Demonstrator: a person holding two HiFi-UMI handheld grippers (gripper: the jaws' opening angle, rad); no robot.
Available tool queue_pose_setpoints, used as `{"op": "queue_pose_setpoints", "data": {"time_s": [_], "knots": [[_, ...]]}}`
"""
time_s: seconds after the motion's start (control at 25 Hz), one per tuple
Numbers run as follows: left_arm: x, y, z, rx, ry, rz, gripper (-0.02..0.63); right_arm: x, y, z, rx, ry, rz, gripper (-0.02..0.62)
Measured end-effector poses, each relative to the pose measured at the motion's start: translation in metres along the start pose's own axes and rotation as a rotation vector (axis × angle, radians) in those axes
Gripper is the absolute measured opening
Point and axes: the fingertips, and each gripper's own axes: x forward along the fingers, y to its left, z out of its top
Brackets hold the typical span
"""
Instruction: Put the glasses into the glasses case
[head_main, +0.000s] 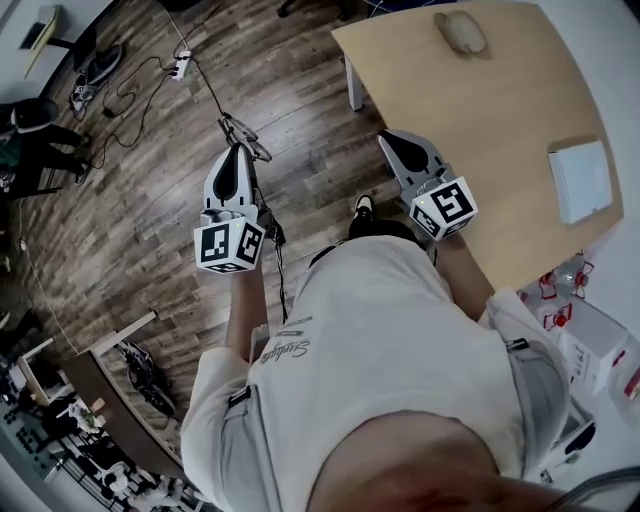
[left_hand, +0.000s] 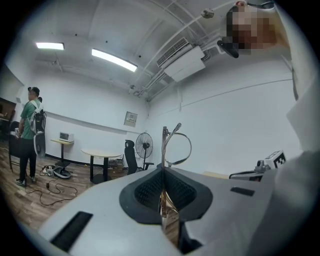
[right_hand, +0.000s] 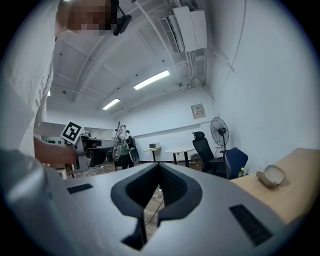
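Observation:
My left gripper (head_main: 238, 150) is shut on a pair of thin wire-framed glasses (head_main: 247, 134), held out over the wooden floor. In the left gripper view the glasses (left_hand: 176, 146) stand upright out of the closed jaws of that gripper (left_hand: 163, 169). The beige glasses case (head_main: 460, 32) lies at the far end of the light wooden table (head_main: 500, 110); in the right gripper view the case (right_hand: 270, 176) lies open at the right. My right gripper (head_main: 394, 140) hovers over the table's near left edge, shut, with nothing between its jaws (right_hand: 159, 166).
A white box (head_main: 580, 180) lies on the table's right side. Cables and a power strip (head_main: 181, 66) run across the floor to the left. A person (left_hand: 30, 135) stands far off. A round table, a chair and a fan (left_hand: 144, 145) stand by the far wall.

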Motion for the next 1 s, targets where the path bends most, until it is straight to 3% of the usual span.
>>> {"op": "queue_pose_setpoints", "data": {"time_s": [0.64, 1.0], "knots": [[0.102, -0.027, -0.001, -0.027, 0.030, -0.047, 0.021, 0.025, -0.088, -0.007, 0.041, 0.030, -0.020, -0.005], [0.132, 0.004, 0.003, 0.005, 0.042, -0.033, 0.021, 0.064, -0.098, -0.011, 0.049, 0.057, -0.003, -0.005]]}}
